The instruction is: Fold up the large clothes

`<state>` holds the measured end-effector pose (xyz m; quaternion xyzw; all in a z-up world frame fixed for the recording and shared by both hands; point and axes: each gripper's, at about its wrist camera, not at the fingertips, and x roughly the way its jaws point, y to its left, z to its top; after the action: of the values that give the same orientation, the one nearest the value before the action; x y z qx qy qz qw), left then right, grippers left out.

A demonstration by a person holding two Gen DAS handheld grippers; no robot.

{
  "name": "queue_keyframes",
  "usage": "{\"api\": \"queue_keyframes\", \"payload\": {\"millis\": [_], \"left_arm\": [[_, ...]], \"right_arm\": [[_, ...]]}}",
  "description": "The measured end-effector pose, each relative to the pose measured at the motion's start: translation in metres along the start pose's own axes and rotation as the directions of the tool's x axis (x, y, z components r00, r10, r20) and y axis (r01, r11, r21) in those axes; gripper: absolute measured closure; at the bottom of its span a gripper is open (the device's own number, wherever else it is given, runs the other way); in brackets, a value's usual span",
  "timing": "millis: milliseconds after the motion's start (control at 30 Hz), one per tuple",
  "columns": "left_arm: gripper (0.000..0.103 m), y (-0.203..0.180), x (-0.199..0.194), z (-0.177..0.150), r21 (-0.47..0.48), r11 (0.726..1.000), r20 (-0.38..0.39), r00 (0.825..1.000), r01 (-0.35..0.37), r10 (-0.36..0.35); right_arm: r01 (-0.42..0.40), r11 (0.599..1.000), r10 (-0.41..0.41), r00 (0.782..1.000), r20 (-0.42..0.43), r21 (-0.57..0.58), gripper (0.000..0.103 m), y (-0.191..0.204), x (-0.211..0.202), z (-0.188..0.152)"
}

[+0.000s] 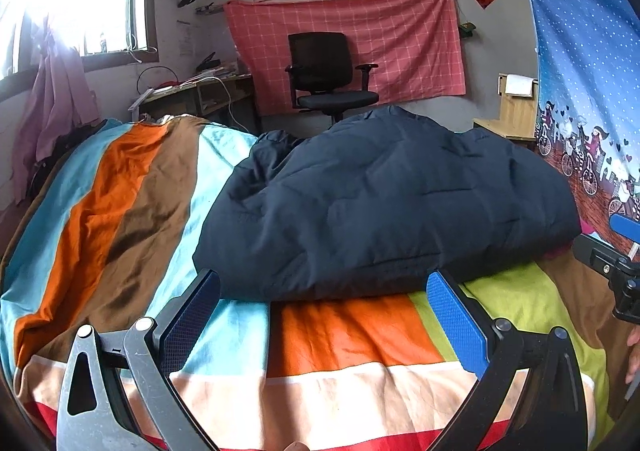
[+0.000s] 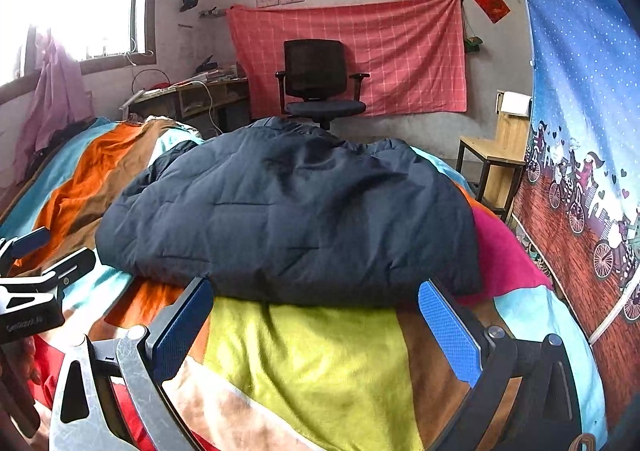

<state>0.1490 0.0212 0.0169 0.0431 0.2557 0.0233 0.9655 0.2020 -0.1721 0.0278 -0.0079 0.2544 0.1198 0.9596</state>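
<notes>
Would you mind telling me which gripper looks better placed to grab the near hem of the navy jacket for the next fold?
Probably the right gripper: the navy jacket sits centred between its open jaws, hem just ahead. The left gripper, also open, sees it offset to the right, so it suits the left corner.

Navy jacket [image 1: 384, 207] — multicolour-striped bedsheet [image 1: 120, 203]

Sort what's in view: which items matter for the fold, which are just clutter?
Job:
navy quilted jacket, lying on the bed
left gripper, open, empty
right gripper, open, empty
striped bedspread, the work surface

Clutter:
office chair
pink checked cloth on the wall
wooden chair
magenta cloth under the jacket
cluttered desk
</notes>
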Motion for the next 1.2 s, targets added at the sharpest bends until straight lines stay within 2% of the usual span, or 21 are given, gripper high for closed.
{"api": "queue_keyframes", "payload": {"millis": [1200], "left_arm": [[0.002,-0.0017,-0.0045,0.0011,0.016,1.0,0.028,1.0,-0.003,0.003]], "right_arm": [[-0.009,1.0,0.009,1.0,0.015,0.016,0.0,-0.0005,-0.0005,-0.0009]]}}
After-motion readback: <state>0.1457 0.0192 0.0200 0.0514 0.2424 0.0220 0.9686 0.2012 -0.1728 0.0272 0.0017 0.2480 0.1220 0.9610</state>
